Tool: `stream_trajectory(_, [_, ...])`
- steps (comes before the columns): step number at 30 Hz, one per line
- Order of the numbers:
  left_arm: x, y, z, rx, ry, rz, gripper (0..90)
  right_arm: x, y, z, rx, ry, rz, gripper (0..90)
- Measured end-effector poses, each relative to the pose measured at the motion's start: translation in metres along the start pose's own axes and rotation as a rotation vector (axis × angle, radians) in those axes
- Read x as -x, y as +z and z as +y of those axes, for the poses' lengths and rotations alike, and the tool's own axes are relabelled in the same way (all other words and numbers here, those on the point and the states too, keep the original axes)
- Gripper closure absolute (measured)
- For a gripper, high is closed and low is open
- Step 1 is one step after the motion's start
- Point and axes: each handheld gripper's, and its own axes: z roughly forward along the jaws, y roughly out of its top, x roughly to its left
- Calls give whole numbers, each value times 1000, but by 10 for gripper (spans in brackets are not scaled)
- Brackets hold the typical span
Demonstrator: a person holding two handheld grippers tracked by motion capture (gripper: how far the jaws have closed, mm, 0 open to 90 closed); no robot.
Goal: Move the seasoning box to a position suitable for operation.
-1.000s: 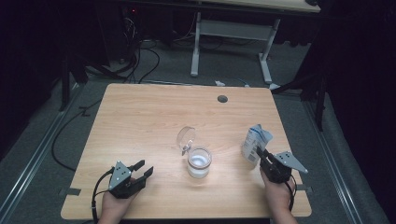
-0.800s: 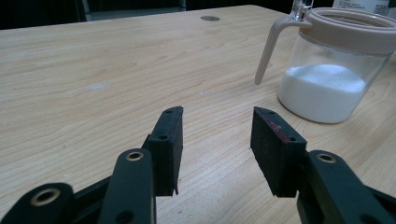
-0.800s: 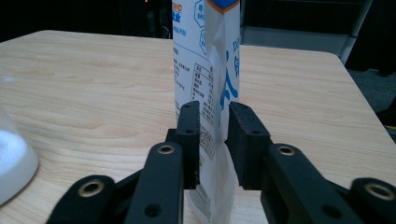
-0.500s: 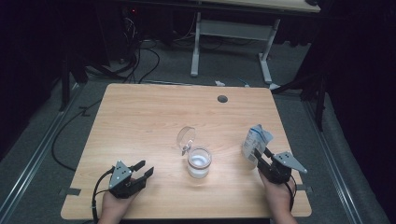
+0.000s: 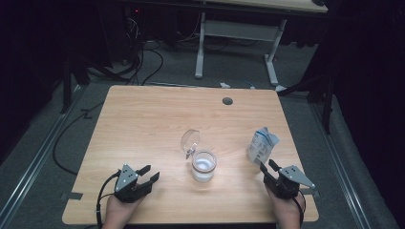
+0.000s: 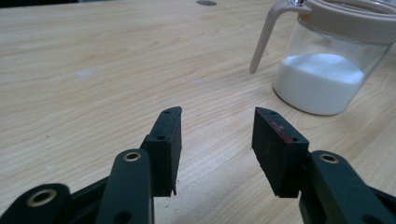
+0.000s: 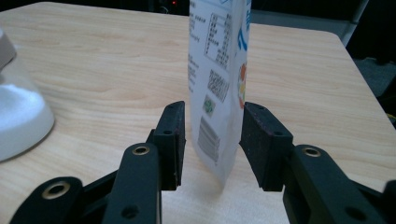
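A: What is on the table (image 5: pixel 143 119)?
B: A white pouch (image 5: pixel 261 145) stands near its right edge.
A: Does the right gripper (image 5: pixel 268 168) squeeze it?
B: No. Its jaws have just been opening, the pouch between them. The left gripper (image 5: pixel 148 172) is spread, holding nothing.

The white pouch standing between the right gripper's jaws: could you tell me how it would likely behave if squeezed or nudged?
The white pouch looks thin-walled and creased, so it would probably buckle under a squeeze. Standing tall on a narrow base, it seems apt to tip if nudged by the right gripper, whose jaws have just been opening around it.
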Motion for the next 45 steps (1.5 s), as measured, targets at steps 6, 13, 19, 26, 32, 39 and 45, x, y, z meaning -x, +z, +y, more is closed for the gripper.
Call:
stream_trajectory(6, [1,2,0,-12,-8,0,531,-5,-3,-6,-7,0,20,620])
stream_trajectory(13, [0,4,1,-24,-16,10,497,-19,3,-7,-24,-23,72,637])
stream_trajectory(19, [2,4,1,-29,-8,18,536,-40,18,-2,-60,-92,123,647])
stream_trajectory(26, [3,6,2,-22,-34,13,508,-59,32,4,-71,-130,168,669])
stream_trajectory(32, [6,11,3,-31,-67,20,537,-70,47,14,-96,-107,210,722])
stream_trajectory(39, [18,20,11,-42,-49,46,548,-81,58,28,-79,-121,230,755])
stream_trajectory(45, [26,29,24,-56,-63,51,587,-82,58,25,-69,-128,256,817])
